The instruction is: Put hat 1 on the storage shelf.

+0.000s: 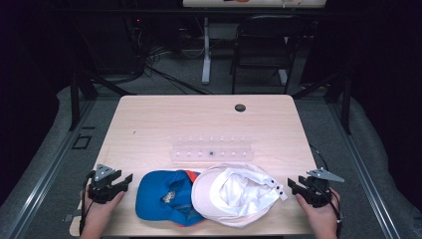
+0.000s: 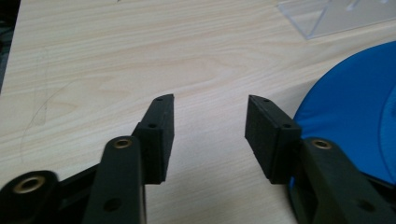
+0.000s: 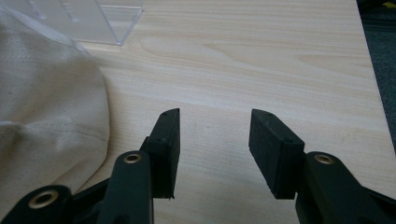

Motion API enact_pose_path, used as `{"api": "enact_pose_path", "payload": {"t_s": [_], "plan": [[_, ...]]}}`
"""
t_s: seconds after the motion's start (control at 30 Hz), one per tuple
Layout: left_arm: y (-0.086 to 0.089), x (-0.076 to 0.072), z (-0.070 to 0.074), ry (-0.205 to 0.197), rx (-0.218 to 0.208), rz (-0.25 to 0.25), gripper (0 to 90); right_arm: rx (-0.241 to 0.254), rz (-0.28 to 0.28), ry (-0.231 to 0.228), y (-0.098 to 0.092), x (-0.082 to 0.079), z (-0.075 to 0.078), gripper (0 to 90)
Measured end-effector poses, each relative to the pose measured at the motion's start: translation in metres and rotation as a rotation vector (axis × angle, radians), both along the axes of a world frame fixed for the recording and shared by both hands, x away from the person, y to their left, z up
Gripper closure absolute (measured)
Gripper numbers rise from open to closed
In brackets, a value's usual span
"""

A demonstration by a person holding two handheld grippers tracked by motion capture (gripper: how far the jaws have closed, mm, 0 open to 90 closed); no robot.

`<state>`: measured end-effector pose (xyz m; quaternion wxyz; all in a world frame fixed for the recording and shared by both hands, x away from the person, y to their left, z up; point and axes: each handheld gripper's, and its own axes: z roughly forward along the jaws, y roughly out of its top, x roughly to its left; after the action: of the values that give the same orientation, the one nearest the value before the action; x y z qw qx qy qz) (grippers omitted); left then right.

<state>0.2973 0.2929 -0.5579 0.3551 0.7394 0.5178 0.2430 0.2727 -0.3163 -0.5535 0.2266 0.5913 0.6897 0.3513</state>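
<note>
Two caps are lying side by side at the near edge of the wooden table (image 1: pixel 149 124): one blue cap (image 1: pixel 164 196) and one white cap (image 1: pixel 234 194), touching. One clear plastic rack (image 1: pixel 211 148) is sitting just behind them. The left gripper (image 1: pixel 122 180) and right gripper (image 1: pixel 293 185) are resting spread apart, grasping nothing.

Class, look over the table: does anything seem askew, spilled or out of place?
The white cap lies upside down, inside showing, and overlaps the blue cap beside it. Nothing looks spilled or broken; the clear rack sits straight.
</note>
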Motion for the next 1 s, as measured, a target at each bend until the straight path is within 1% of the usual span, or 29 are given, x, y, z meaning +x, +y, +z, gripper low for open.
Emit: {"api": "enact_pose_path", "payload": {"t_s": [0.03, 0.07, 0.13, 0.17, 0.2, 0.27, 0.3, 0.33, 0.37, 0.4, 0.47, 0.57, 0.6, 0.7, 0.83, 0.87, 0.9, 0.97, 1.0], "plan": [[0.000, 0.000, 0.000, 0.000, 0.000, 0.000, 53.7, 0.008, -0.001, 0.003, 0.000, 0.000, 0.000, 53.7], [-0.002, 0.000, 0.001, -0.012, 0.015, -0.001, 53.7, 0.009, -0.001, 0.004, -0.001, -0.001, 0.000, 53.6], [-0.002, 0.000, 0.002, -0.006, 0.015, -0.006, 53.6, 0.007, -0.003, -0.001, -0.001, -0.003, 0.001, 53.5], [-0.004, 0.001, 0.002, -0.013, 0.020, -0.012, 53.6, 0.005, -0.002, 0.003, -0.001, -0.004, 0.001, 53.4], [-0.005, 0.002, 0.002, -0.015, 0.016, -0.014, 53.6, 0.005, -0.005, -0.002, -0.001, -0.005, 0.001, 53.2], [-0.005, 0.003, 0.002, -0.016, -0.009, -0.021, 53.7, 0.012, -0.012, -0.003, -0.002, -0.007, 0.002, 53.0], [-0.005, 0.003, 0.002, -0.016, -0.009, -0.021, 53.8, 0.014, -0.013, -0.006, -0.003, -0.008, 0.002, 53.1], [-0.008, 0.005, 0.002, -0.025, -0.023, -0.017, 53.8, 0.011, -0.016, -0.002, -0.003, -0.009, 0.002, 53.2], [-0.009, 0.005, 0.002, -0.029, -0.022, -0.011, 54.2, 0.018, -0.018, -0.007, -0.004, -0.010, 0.002, 53.2], [-0.009, 0.006, 0.003, -0.022, -0.020, -0.021, 54.3, 0.023, -0.020, -0.007, -0.005, -0.012, 0.003, 53.6], [-0.012, 0.007, 0.003, -0.026, -0.016, -0.027, 54.2, 0.039, -0.020, -0.005, -0.006, -0.014, 0.003, 53.7], [-0.014, 0.008, 0.003, -0.034, -0.020, -0.031, 53.1, 0.030, -0.022, 0.000, -0.007, -0.017, 0.004, 53.5], [-0.014, 0.009, 0.003, -0.027, -0.021, -0.037, 52.7, 0.031, -0.029, -0.003, -0.007, -0.018, 0.004, 53.3], [-0.016, 0.010, 0.003, -0.039, -0.027, -0.035, 52.6, 0.035, -0.034, -0.004, -0.007, -0.019, 0.004, 51.5], [-0.017, 0.010, 0.003, -0.032, -0.021, -0.039, 52.3, 0.032, -0.034, -0.004, -0.007, -0.020, 0.005, 49.4], [-0.017, 0.009, 0.004, -0.028, -0.014, -0.043, 52.2, 0.017, -0.034, -0.009, -0.006, -0.020, 0.007, 49.1], [-0.018, 0.009, 0.003, -0.041, -0.020, -0.043, 52.2, 0.024, -0.034, -0.006, -0.006, -0.021, 0.008, 49.4], [-0.019, 0.009, 0.003, -0.040, -0.012, -0.043, 52.3, 0.033, -0.032, 0.009, -0.004, -0.020, 0.011, 49.6], [-0.019, 0.009, 0.003, -0.044, -0.013, -0.041, 52.4, 0.034, -0.031, 0.023, -0.004, -0.020, 0.012, 49.6]]}}
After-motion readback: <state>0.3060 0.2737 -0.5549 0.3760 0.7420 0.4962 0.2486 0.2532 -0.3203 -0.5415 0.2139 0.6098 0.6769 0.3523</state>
